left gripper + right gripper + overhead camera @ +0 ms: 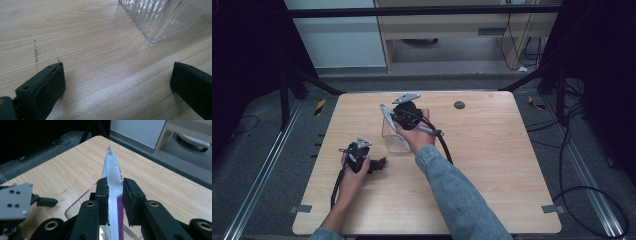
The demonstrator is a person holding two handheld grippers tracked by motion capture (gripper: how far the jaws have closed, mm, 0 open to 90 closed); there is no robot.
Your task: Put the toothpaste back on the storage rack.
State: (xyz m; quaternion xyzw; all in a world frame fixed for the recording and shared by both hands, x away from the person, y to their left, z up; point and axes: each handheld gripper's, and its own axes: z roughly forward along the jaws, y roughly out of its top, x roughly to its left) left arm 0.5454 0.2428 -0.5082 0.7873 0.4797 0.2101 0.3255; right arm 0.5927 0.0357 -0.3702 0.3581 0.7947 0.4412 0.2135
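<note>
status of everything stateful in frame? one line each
right gripper: shut on the white-and-purple packet, raised above the clear container
white-and-purple packet: held upright between the pads, off the table
clear ribbed container: standing on the table, open at the top, apart from the left gripper
left gripper: open, nothing between the pads, low over the table
wooden table: bearing the container

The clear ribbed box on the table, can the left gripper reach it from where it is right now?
Probably yes. The left gripper sits with its jaws open, and only bare table lies between them and the clear ribbed box just ahead. The right gripper is busy above it, shut on a white and purple packet.
</note>
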